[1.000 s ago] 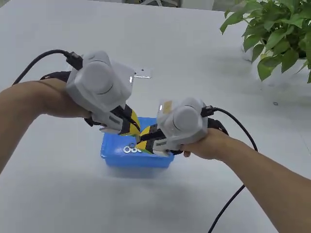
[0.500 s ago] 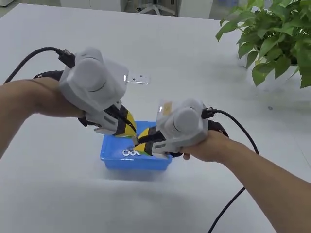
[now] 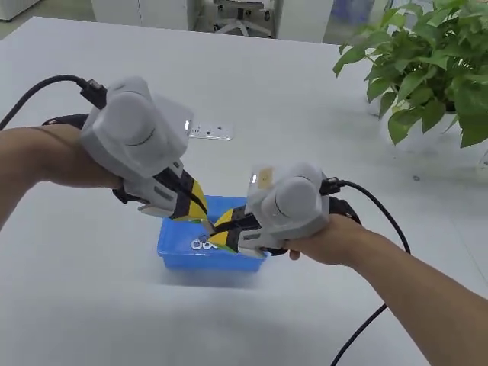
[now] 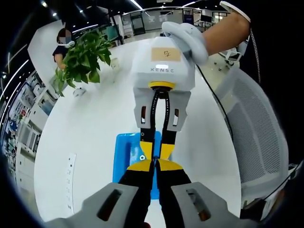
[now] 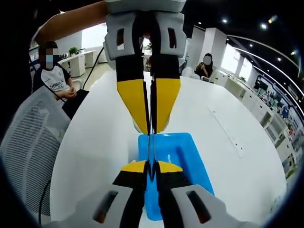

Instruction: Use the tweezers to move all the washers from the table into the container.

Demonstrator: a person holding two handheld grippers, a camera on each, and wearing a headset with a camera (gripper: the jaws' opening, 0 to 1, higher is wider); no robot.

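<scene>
Table (image 3: 91, 305): bare room on every side. The plant (image 3: 427, 69) stands far right, well apart. The container (image 3: 206, 261) sits near centre, open on top. Left gripper (image 3: 200, 216) and right gripper (image 3: 217, 231) meet tip to tip above it, each closed on the tweezers (image 5: 151, 135); whether the tips are spread or pressed cannot be told. Washers (image 3: 201, 244) lie inside the container. Probable step: drop-off. The next move calls for lifting clear of the rim.

Opposed gripper views, common container (image 5: 179, 151)
</scene>
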